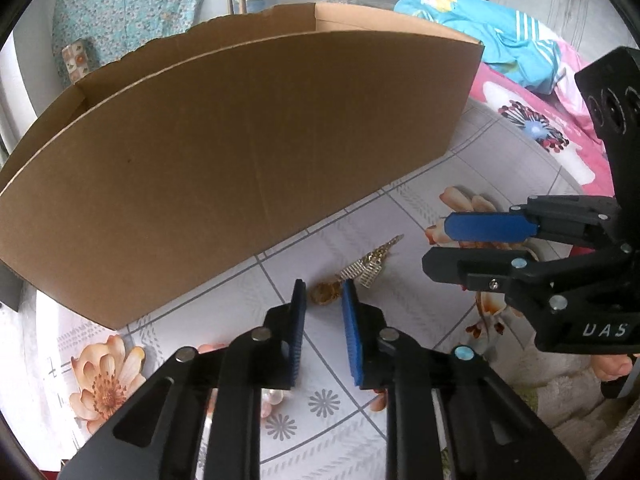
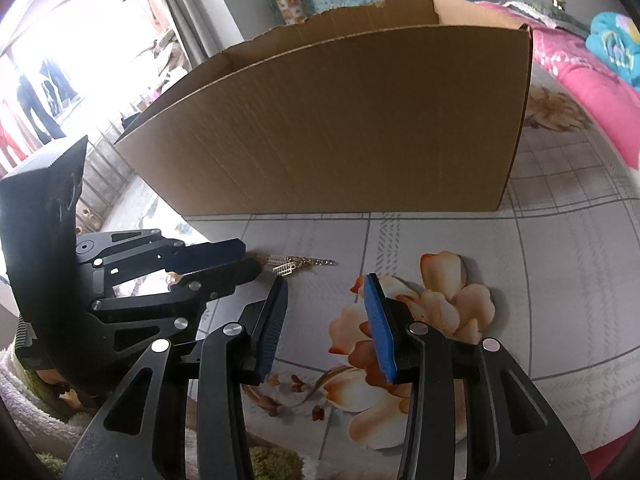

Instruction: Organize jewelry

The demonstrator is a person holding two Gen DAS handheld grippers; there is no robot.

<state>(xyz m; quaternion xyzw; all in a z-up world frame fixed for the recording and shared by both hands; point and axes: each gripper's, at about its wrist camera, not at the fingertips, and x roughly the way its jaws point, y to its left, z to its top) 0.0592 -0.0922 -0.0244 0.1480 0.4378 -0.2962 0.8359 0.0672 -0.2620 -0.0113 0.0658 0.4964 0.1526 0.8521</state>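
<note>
Two hand-held grippers are low over the surface (image 2: 460, 216). My left hand-held gripper (image 1: 324, 292) is narrowed around the gold jewelry (image 1: 356, 276) at its tips, not yet pinching; I should center before squeezing. My right hand-held gripper (image 2: 326, 292) stands half open, empty, beside it; cardboard box (image 1: 224, 152) beyond.

- The cardboard box (image 1: 240, 152) walls off the far side of the table (image 2: 540, 300); only its open top gives entry.
- Right gripper (image 1: 434, 246) crowds the left gripper (image 1: 324, 290), with the gold jewelry (image 1: 360, 270) between.
- Flowered cloth right of the right gripper lies free.
</note>
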